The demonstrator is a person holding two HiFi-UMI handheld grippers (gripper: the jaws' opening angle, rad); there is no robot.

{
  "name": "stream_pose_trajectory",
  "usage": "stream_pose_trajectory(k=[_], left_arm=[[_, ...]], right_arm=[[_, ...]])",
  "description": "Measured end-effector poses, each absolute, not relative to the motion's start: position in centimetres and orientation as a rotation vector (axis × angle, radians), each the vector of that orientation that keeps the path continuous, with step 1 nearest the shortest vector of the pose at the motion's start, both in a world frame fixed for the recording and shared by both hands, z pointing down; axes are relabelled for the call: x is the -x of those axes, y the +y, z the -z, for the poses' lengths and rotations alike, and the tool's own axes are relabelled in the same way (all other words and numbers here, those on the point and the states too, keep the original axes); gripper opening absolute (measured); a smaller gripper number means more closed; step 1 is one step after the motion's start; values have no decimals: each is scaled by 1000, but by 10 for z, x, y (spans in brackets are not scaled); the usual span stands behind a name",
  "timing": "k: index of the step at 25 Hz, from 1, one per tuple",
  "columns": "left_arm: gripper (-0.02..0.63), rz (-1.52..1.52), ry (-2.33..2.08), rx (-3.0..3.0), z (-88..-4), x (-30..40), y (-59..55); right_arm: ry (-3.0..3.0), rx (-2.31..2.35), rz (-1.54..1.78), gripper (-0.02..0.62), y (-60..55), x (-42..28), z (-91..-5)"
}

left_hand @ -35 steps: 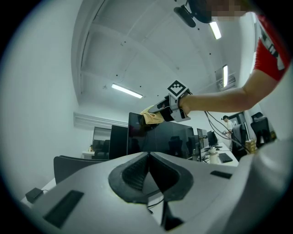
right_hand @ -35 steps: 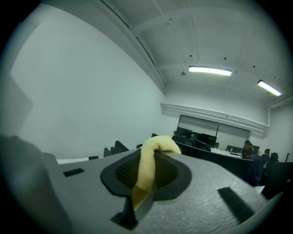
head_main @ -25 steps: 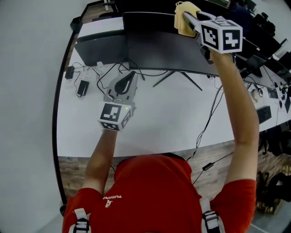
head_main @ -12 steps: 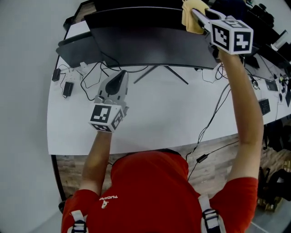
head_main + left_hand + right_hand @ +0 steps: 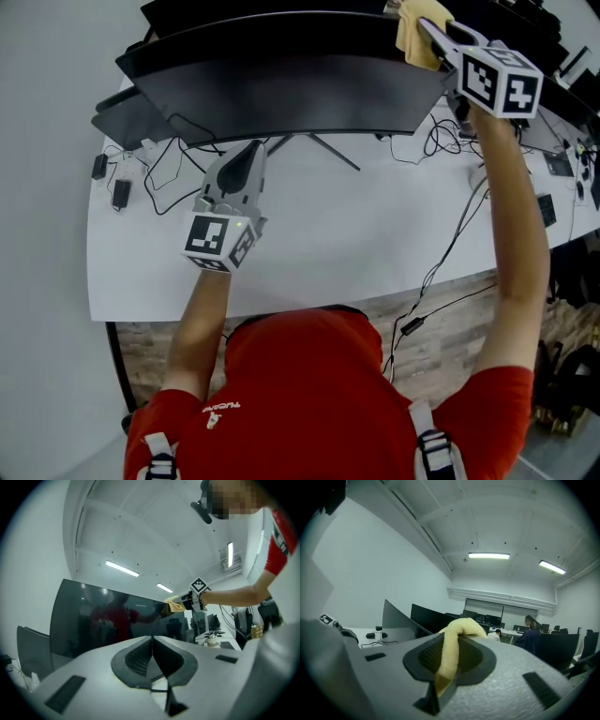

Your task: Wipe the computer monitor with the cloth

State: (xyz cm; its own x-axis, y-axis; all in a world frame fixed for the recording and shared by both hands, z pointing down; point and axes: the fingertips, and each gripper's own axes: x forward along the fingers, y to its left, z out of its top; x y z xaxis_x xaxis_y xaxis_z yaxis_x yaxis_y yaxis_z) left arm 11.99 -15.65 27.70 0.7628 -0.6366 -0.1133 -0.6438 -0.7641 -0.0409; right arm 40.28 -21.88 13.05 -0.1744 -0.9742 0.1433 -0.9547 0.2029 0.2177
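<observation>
Head view: the right arm reaches out nearly straight, far forward over the counter. It holds the right gripper at the upper right corner of the monitor. Its jaws are clamped on the yellow cloth, which bunches out past the tips against that corner. The left arm is bent at the elbow, with the forearm angled forward. The left gripper hangs above the counter, pointing at the monitor's stand. Left gripper view shows its jaws pressed together with nothing between them.

The frame edge cuts off the top of the cloth in the head view. From the left gripper view the cloth sits at the screen's far upper edge, but it is small there, and I cannot tell if it presses on the glass. Cables trail over the counter's left part, running under the monitor.
</observation>
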Motion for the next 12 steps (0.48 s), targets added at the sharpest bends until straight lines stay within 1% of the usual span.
stream_pose_trajectory(k=[7, 12], left_arm=[[11, -138, 1026, 2880, -276, -170, -149], [11, -123, 1010, 2887, -277, -194, -145]], right_arm=[[-2210, -1886, 103, 58, -199, -473, -132], [-2226, -1916, 88, 58, -190, -503, -131]])
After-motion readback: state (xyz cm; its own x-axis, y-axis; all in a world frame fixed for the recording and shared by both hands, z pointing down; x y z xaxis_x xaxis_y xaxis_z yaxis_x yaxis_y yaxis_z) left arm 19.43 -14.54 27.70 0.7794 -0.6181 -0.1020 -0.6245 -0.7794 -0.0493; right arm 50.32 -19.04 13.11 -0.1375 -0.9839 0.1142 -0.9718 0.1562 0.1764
